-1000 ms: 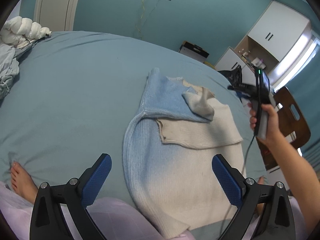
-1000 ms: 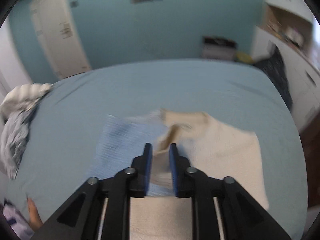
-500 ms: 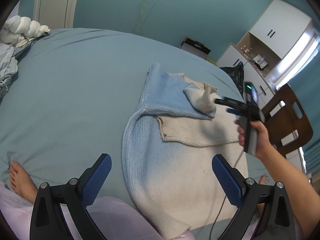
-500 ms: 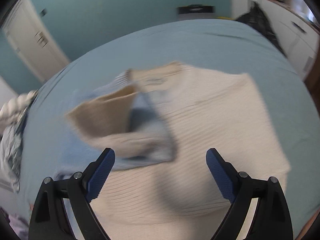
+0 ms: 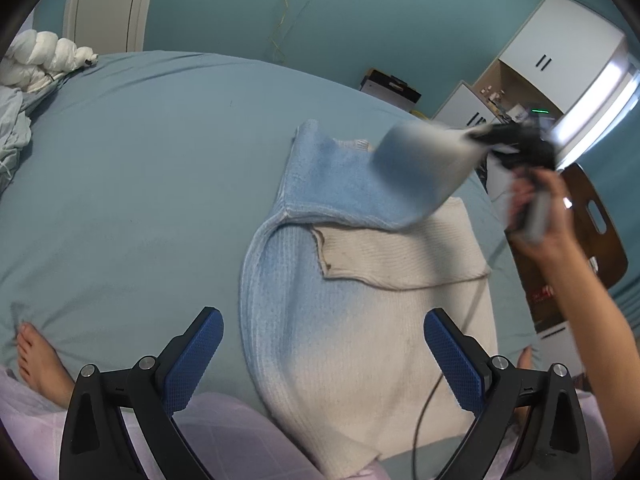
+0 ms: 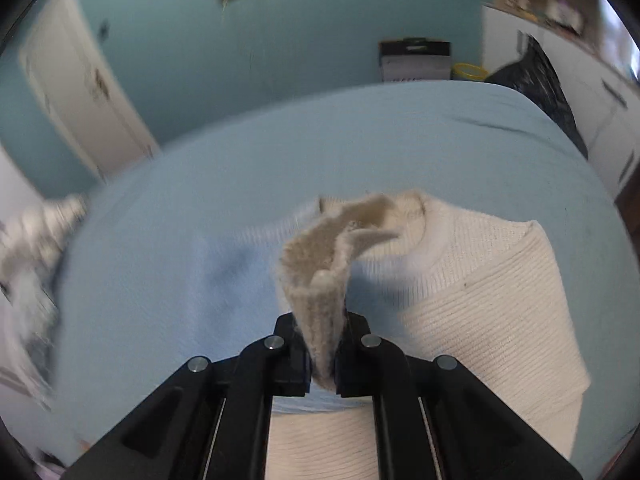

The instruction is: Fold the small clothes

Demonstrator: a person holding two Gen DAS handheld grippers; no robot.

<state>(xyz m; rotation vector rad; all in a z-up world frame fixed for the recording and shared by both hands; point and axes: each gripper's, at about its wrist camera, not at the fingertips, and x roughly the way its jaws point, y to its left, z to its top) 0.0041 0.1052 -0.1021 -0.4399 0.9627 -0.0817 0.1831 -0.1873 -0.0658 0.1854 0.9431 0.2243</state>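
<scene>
The sweater (image 5: 360, 320) lies on the bed (image 5: 140, 180), its sleeve (image 6: 320, 300) lifted and pinched in the right gripper (image 6: 322, 364). A thin bite might slip, or the pull could drag the folds askew. The left gripper (image 5: 320, 356) hovers wide open, empty, near the hem. Beyond the sweater: teal wall (image 5: 400, 20), white cabinets (image 5: 560, 52).

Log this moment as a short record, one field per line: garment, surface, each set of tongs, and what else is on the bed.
garment: blue-and-cream knit sweater, lying partly folded, one sleeve lifted
surface: bed with a blue sheet
left tongs: open, holding nothing, above the sweater's lower part
right tongs: shut on the sleeve's cream cuff end, raised off the sweater
view quality: right tongs motion-blurred in the left wrist view
other: white bundle and crumpled bedding at the bed's far left
</scene>
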